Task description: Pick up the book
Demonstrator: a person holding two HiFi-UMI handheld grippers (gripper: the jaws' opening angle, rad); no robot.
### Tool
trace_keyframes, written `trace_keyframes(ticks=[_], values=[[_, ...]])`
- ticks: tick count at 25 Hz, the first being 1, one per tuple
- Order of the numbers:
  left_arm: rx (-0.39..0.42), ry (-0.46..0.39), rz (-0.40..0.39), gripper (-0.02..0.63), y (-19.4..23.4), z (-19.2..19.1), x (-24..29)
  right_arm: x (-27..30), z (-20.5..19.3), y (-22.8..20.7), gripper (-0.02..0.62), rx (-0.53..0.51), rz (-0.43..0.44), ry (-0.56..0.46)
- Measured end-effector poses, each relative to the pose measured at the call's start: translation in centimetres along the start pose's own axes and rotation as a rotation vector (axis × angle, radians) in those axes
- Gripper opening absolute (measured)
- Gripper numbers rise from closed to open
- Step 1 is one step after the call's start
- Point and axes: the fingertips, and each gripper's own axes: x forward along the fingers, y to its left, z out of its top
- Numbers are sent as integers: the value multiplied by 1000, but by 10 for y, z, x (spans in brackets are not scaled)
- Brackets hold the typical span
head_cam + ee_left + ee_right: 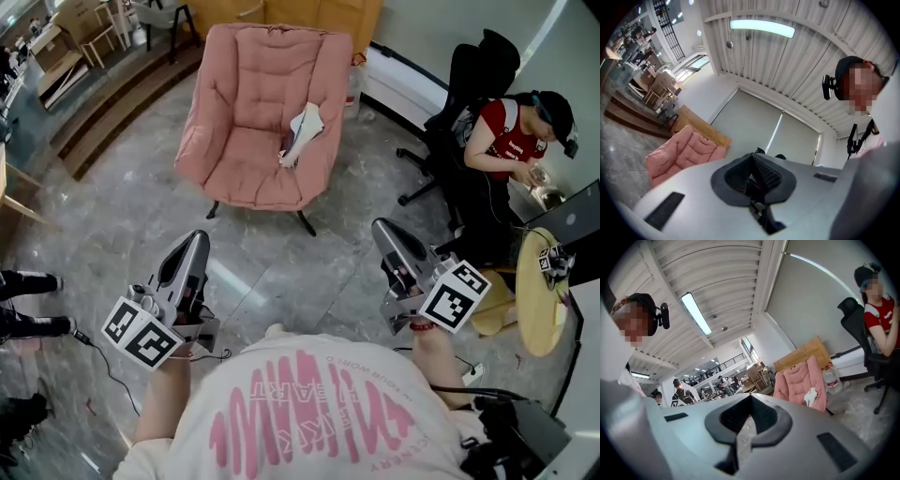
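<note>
Grey polished floor (pixel 112 216), open office space. Pink armchair (pixel 253 112) stands ahead of the person, with wooden steps (pixel 108 105) off to its left. Book (pixel 302 134) lies on the armchair seat, right side. It is white, pages partly fanned, resting close to the right armrest. Plastic bottle (pixel 353 89) stands on the floor just beside the armchair's back right corner.

Left gripper (pixel 195 242) is at lower left, held level and pointing toward the armchair, jaws closed together with nothing between them. Right gripper (pixel 386 231) is at lower right, also level and aimed toward the armchair, jaws pressed together, empty. Both grippers are well apart from the book, with bare floor between them and the armchair.

Seated person in red top (pixel 502 141) is on a black office chair (pixel 478 66) at right, near a round wooden table (pixel 534 281). Right gripper view shows the armchair far off with the book on its seat. Left gripper view shows the armchair at left.
</note>
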Motion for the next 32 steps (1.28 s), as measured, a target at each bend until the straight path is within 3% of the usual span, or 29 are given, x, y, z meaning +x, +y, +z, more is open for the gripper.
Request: trace_keyframes(ticks=[12, 18, 32], values=[[-41, 45, -83, 9, 54, 19, 16, 34, -4, 4, 8, 27, -118, -25], [-57, 27, -88, 9, 76, 27, 18, 50, -6, 9, 8, -18, -144, 10], [-89, 8, -53, 9, 98, 26, 6, 83, -18, 18, 8, -12, -112, 60]])
